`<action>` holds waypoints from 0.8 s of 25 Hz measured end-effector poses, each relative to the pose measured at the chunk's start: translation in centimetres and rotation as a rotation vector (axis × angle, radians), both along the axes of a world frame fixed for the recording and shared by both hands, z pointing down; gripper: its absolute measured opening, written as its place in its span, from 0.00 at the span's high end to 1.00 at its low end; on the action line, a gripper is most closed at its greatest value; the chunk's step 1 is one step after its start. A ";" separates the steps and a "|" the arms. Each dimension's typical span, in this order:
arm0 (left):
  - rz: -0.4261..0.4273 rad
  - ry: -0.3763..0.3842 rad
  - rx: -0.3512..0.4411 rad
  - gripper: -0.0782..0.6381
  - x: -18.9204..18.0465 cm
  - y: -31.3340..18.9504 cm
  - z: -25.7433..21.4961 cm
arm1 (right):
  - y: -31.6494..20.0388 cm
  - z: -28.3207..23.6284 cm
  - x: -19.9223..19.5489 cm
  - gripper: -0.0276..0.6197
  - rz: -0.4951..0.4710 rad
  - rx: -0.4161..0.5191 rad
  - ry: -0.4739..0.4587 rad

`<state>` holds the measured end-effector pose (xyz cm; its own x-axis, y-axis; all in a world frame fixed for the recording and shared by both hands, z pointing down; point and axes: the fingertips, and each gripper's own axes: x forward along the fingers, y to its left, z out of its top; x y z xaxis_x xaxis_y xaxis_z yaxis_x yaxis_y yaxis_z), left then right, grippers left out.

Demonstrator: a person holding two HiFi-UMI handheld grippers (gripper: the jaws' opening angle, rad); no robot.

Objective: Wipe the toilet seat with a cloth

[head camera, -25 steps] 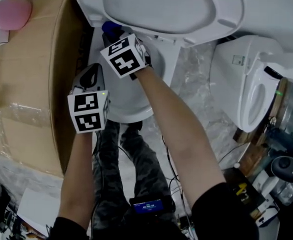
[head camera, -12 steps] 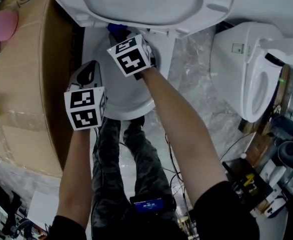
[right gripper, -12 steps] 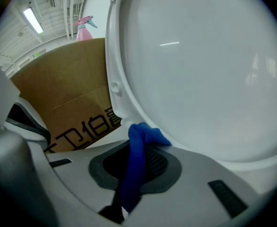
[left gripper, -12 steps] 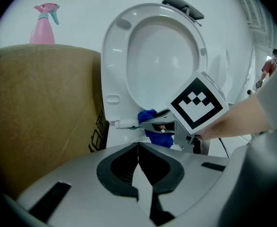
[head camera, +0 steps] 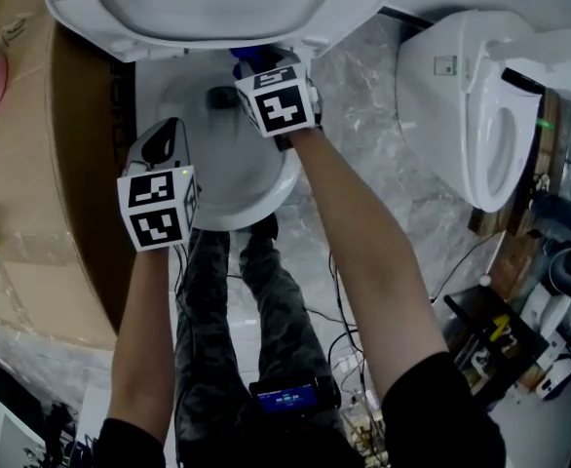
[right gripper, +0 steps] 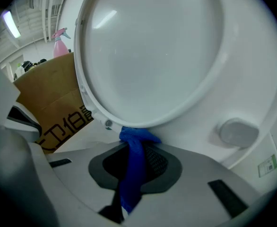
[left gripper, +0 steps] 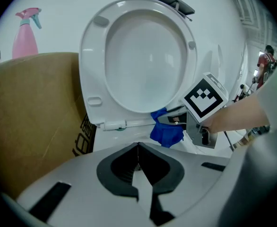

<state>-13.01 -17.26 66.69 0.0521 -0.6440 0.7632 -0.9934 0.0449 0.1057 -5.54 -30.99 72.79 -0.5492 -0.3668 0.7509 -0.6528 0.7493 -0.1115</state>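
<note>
Item: toilet cleaning, wiping step in hand. One blue cloth (right gripper: pixel 134 137), clamped in the right hand-held gripper (right gripper: pixel 137 167); its bunched top lies against the lower edge of the raised toilet seat (left gripper: pixel 88 74), close to the hinge, with the loose tail hanging back between the jaws. One left hand-held gripper (left gripper: pixel 138 162), jaws together with nothing between them, held over the near side of the bowl (head camera: pixel 217 213), apart from the seat and not touching the cloth. Judgement: the wipe is under way at the seat's hinge end, and most of the ring looks yet to be covered. The next move calls for sliding the cloth along the ring while keeping it pressed to the surface and the clamp firm, so the cloth does not drag free; the empty hand-held gripper could steady the seat. Count: two toilets, the one being worked on and a second toilet (head camera: pixel 480 115) off to the right; one cloth; two hand-held grippers; one cardboard box (head camera: pixel 32 213) beside the bowl; one pink spray bottle (left gripper: pixel 27 32) behind the box.
</note>
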 end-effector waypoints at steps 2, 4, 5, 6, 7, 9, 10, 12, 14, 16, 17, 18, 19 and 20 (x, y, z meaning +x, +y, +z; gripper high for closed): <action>0.023 0.000 0.004 0.87 1.0 -0.4 -0.4 | -0.4 -0.5 1.3 0.88 0.029 0.005 -0.003; 0.043 -0.002 0.009 0.87 1.9 -0.8 -0.8 | -0.8 -1.1 2.6 0.88 0.051 0.011 -0.005; 0.053 -0.005 0.012 0.87 2.3 -1.0 -0.9 | -1.0 -1.3 3.3 0.88 0.062 0.016 -0.005; 0.062 -0.008 0.014 0.87 2.7 -1.2 -1.1 | -1.3 -1.5 4.2 0.88 0.076 0.023 -0.005; 0.069 -0.010 0.015 0.87 3.0 -1.3 -1.2 | -1.6 -1.7 4.9 0.87 0.092 0.032 -0.007; 0.075 -0.015 0.016 0.87 3.2 -1.5 -1.4 | -2.3 -2.1 6.4 0.88 0.126 0.048 -0.009; 0.076 -0.017 0.015 0.87 3.3 -1.5 -1.5 | -2.5 -2.3 6.9 0.88 0.138 0.052 -0.009; 0.081 -0.021 0.016 0.87 3.7 -1.5 -1.9 | -2.6 -3.0 7.9 0.88 0.151 0.056 -0.008; 0.091 -0.024 0.019 0.87 4.3 -1.5 -2.4 | -2.6 -3.8 8.5 0.87 0.151 0.063 -0.006; 0.101 -0.027 0.026 0.87 4.8 -1.8 -3.0 | -2.4 -4.8 9.0 0.87 0.149 0.061 -0.006; 0.105 -0.029 0.030 0.87 5.1 -1.9 -3.3 | -2.3 -5.3 9.3 0.87 0.152 0.059 -0.008; 0.108 -0.030 0.035 0.87 5.3 -2.1 -3.6 | -2.3 -5.8 9.6 0.87 0.158 0.061 -0.012; 0.111 -0.030 0.040 0.87 5.5 -2.3 -3.9 | -2.4 -6.3 9.9 0.87 0.164 0.066 -0.017; 0.113 -0.031 0.046 0.87 5.7 -2.6 -4.3 | -2.6 -6.9 10.2 0.87 0.170 0.075 -0.024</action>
<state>-7.28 -19.81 62.37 0.1037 -0.6696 0.7355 -0.9946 -0.0720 0.0747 4.68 -33.62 65.90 -0.4918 -0.5105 0.7053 -0.7687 0.6351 -0.0763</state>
